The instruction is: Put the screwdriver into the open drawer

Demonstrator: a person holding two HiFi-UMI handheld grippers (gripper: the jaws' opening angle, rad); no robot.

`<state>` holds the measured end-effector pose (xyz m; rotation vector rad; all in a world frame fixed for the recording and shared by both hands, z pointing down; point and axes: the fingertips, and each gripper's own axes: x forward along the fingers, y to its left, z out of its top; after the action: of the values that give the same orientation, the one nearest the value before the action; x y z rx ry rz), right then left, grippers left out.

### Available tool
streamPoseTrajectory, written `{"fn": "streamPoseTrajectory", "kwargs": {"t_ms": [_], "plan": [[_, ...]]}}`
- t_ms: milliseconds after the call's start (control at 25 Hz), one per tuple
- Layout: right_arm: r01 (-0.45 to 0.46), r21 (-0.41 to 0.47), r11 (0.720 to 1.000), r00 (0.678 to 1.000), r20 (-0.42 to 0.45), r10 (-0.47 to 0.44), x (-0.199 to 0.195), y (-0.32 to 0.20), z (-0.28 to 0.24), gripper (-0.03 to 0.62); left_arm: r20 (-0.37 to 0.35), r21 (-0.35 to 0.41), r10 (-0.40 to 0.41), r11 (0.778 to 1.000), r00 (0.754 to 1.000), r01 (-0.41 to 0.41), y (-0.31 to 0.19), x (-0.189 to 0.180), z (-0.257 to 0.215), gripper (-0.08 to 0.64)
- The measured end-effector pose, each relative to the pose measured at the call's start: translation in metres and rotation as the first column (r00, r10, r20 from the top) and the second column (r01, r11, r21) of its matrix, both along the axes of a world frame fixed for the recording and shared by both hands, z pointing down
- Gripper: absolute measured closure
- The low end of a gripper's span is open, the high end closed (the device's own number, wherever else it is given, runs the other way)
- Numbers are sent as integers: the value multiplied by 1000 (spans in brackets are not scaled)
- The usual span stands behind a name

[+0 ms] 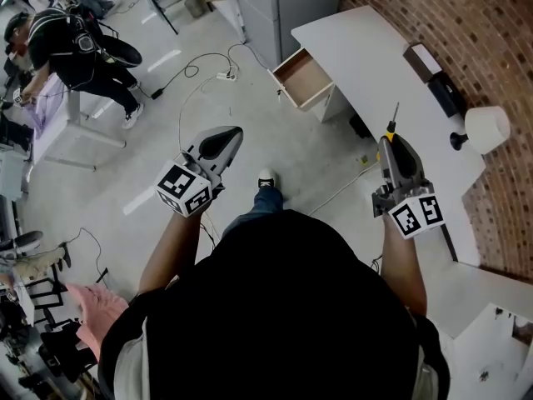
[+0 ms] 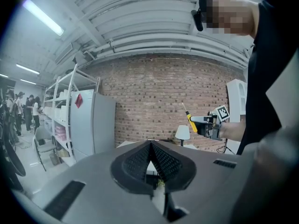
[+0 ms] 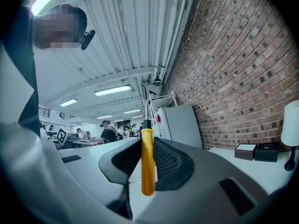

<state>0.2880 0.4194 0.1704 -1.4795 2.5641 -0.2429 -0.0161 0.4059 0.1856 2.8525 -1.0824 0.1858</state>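
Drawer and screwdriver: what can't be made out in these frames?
Drawer: head view only, far and small; its inner end runs under the desk; neither gripper view shows it.
Screwdriver: right gripper view, shaft too thin to read the tip; head view, right hand-held gripper covers most of the handle.
Dark boxes on the desk: head view, too small to identify.
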Motion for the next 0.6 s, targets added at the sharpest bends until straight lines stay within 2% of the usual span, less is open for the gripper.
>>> {"fn": "streamPoseTrajectory", "kwargs": {"t_ms": [600], "plan": [[-12,-42,999,1000,-18,12,-17,-73,15,505,-8,-33,20,999,1000,-21,-79,-10,14,543]]}}
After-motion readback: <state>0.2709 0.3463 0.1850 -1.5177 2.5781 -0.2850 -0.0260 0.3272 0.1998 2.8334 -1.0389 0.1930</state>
